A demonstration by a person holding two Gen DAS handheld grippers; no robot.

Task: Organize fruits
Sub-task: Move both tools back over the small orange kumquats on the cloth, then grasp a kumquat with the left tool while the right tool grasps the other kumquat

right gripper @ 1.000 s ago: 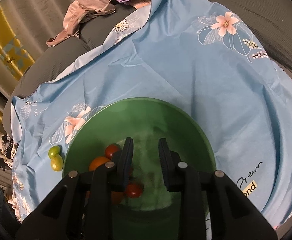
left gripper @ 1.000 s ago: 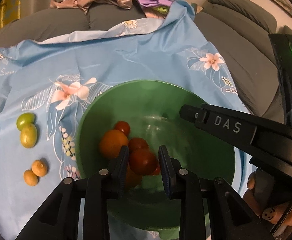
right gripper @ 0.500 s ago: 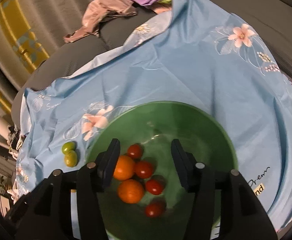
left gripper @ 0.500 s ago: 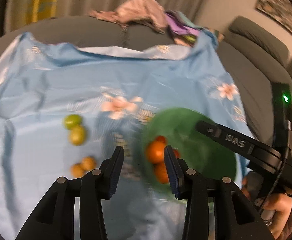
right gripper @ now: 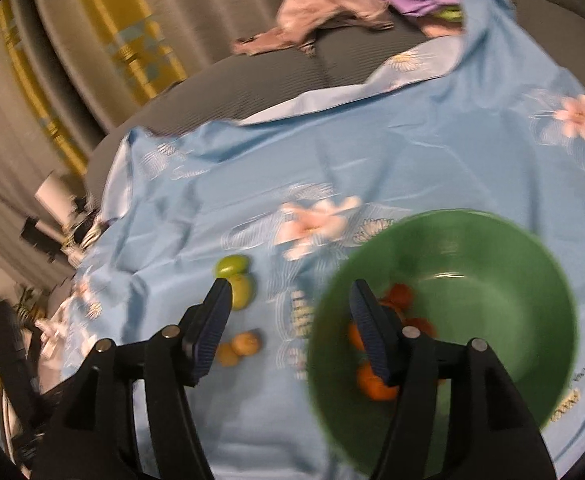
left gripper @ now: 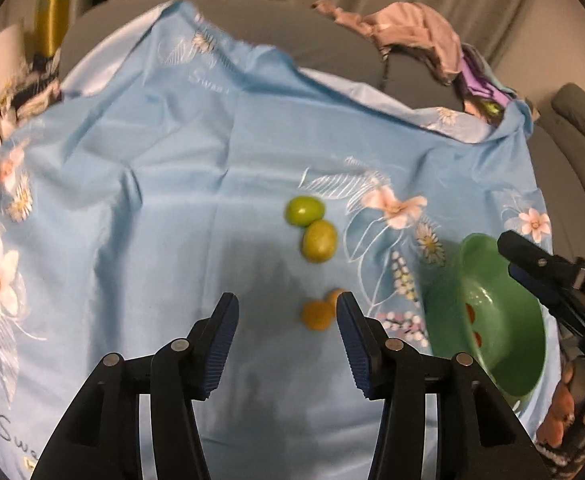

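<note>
Four fruits lay loose on the blue floral cloth [left gripper: 180, 184], left of the green bowl [left gripper: 504, 360]: two green fruits [left gripper: 319, 241] touching, two small orange fruits [left gripper: 317, 315] touching nearer the cameras. A second earlier the left gripper [left gripper: 286, 338] sat over the bowl, jaws narrow around a tomato; it had since swung left, jaws wide and empty, bracketing the orange pair. Right gripper [right gripper: 288, 332] had also lifted, jaws wide, empty. Tomatoes and oranges [right gripper: 376, 384] were in the bowl. Judged: drop-off finished, orange pair next.
</note>
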